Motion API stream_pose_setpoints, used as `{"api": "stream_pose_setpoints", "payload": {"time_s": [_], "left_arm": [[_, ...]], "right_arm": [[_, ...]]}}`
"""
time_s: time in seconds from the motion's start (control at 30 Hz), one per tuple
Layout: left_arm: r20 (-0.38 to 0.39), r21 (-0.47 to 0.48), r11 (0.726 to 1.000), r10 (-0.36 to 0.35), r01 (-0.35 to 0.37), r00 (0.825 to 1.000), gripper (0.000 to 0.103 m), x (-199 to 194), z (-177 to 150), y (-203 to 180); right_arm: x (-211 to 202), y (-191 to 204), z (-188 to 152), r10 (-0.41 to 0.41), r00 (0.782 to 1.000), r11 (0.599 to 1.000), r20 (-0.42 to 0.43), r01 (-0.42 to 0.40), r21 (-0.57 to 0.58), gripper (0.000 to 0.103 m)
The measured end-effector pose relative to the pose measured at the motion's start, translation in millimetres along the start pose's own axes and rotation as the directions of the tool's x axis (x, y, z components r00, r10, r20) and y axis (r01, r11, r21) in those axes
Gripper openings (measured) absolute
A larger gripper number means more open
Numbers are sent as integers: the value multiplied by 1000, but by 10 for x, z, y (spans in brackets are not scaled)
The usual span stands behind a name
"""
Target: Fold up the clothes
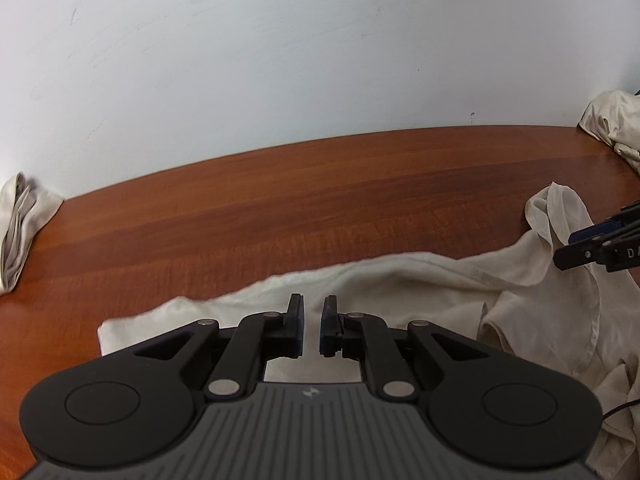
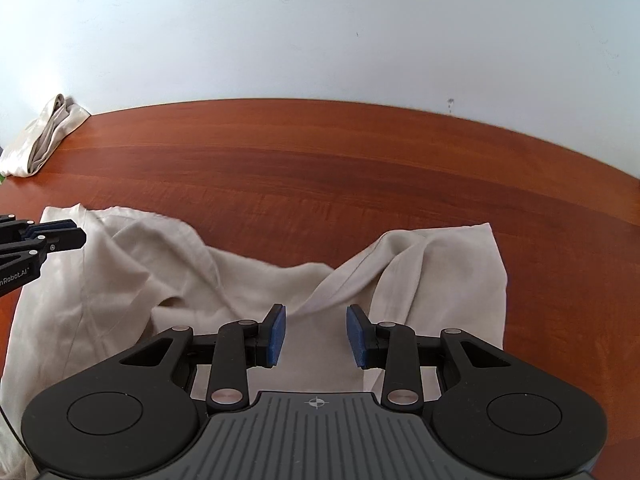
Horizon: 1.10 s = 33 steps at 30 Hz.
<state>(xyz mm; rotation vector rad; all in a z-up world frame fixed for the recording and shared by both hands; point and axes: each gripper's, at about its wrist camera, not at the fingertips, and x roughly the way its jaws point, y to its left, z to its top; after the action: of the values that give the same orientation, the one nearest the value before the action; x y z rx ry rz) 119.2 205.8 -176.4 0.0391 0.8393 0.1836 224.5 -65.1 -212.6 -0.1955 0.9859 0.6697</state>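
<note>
Two grippers work over one wooden table (image 2: 320,168). Nearest in the right wrist view, the right gripper (image 2: 316,334) hangs with its blue pads well apart and nothing between them, above the middle of a cream garment (image 2: 168,280) that lies rumpled along the table's near edge. In the left wrist view the left gripper (image 1: 312,326) has its pads drawn close, a narrow gap left between them, and no cloth caught in that gap; it sits over the garment's flat left end (image 1: 224,312). The garment's near part is hidden under both gripper bodies, and its right side bunches into folds that run out of the left view. Further off, a second cream cloth (image 2: 44,136) lies folded at the table's far left corner, partly cut off by the frame. A third, crumpled cream cloth (image 1: 616,128) sits at the far right edge, seen only in the left view and cut off there. Behind the table stands a pale wall (image 1: 280,40).
</note>
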Motion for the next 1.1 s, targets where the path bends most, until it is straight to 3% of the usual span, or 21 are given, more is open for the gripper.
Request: {"api": "stream_pose_setpoints", "payload": {"time_s": [0.17,0.23,0.27,0.4,0.67,0.77,0.9,1.1], "left_arm": [[2,38,999,-12,12,1000,12,126,106,-59],[4,49,999,-20,20,1000,12,150,126,-79],[4,54,998,-23,23,1000,12,161,136,-90],[-5,52,998,-41,41,999,12,173,124,-100],[-25,56,997,-47,49,999,12,247,81,-147],[-28,53,998,-29,30,999,12,262,64,-148],[-24,49,999,-10,11,1000,17,213,24,-111],[-38,20,1000,3,-2,999,21,131,-38,-40]], "right_arm": [[181,-136,102,53,998,995,-46,-48,92,37],[241,-168,127,60,996,992,-61,-52,117,26],[268,-179,139,55,996,991,-70,-46,125,10],[284,-225,223,68,996,986,-49,-60,159,6],[366,-498,641,133,988,934,80,-152,324,7],[395,-579,716,108,989,920,105,-140,367,12],[278,-559,731,56,990,946,131,-95,311,33],[117,-471,602,35,994,974,99,-56,218,33]]}}
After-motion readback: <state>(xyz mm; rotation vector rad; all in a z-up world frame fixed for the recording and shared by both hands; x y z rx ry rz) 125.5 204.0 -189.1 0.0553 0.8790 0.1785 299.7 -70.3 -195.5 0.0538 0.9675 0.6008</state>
